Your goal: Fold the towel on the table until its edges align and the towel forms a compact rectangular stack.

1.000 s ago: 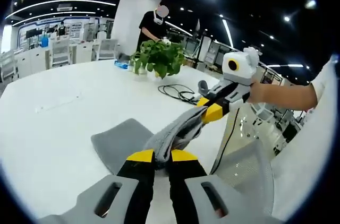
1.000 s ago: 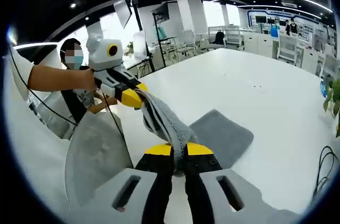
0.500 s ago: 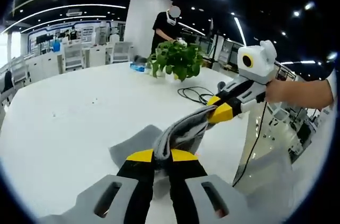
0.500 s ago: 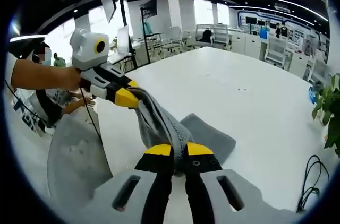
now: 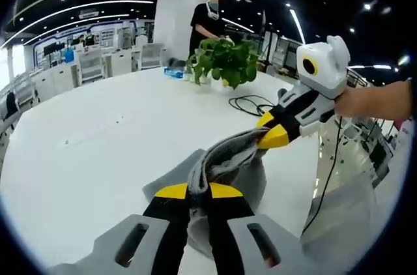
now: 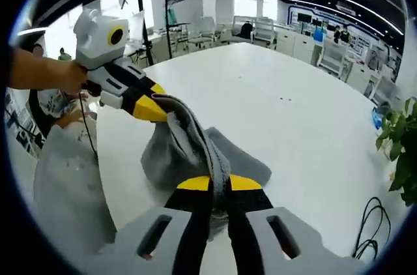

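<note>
Your left gripper [image 5: 199, 191] and right gripper [image 6: 219, 184] are each clenched on a corner of the grey towel [image 5: 225, 161]. You hold that edge lifted and slack between them. The far part of the towel lies on the white surface [image 5: 98, 138]. Judged purpose: carrying the held edge over the resting part to make a fold. Edges are not yet aligned.

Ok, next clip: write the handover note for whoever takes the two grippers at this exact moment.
Left gripper: shut on the towel edge.
Right gripper: shut on the same edge, further along.
The gray towel is lifted between them; its far part lies on the white table.
Done: one edge picked up at two points.
Left: lay it over to align the edges, then fold into a compact rectangle.
Plant and black cable sit beyond.
</note>
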The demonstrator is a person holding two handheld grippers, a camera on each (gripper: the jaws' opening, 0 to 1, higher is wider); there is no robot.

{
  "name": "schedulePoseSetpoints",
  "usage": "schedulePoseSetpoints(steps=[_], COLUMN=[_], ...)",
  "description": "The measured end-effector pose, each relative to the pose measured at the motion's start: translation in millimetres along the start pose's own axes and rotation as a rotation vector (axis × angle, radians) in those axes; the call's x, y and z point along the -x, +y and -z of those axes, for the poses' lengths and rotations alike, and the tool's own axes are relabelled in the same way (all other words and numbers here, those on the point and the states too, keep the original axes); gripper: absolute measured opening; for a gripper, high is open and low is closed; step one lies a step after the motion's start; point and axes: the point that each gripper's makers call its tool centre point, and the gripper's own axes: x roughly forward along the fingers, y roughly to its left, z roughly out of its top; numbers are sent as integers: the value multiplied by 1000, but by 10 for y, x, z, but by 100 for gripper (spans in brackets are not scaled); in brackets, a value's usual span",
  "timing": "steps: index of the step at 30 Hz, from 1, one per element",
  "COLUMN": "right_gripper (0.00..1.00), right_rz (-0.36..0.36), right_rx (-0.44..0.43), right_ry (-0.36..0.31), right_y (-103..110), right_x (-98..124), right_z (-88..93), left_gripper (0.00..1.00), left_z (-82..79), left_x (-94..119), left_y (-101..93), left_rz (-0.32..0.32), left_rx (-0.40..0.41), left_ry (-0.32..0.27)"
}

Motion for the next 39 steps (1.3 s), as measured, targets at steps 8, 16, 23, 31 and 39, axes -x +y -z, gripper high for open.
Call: schedulePoseSetpoints(steps=[8,16,23,31,39], right_gripper=[7,11,21,14,24], right_rz=[22,41,107,50,16], right_rx=[14,60,59,141,82], right_ry=[36,105,49,-47,66], right_y=[-221,-369,-538,-350,-374], right_x=[-330,-616,-645,-593,-840], right_z=[115,334,217,37,425], left_gripper=[10,10,13,23,23], left_z=[179,457,545,344,419], left_x=[-276,-585,-699,-594,-663], left_y=[189,326,529,584,278], left_rz=[-17,-22,-65,-99,-1], left_rx=[50,88,54,-22,-112], left_ry=[73,180,216,145,151])
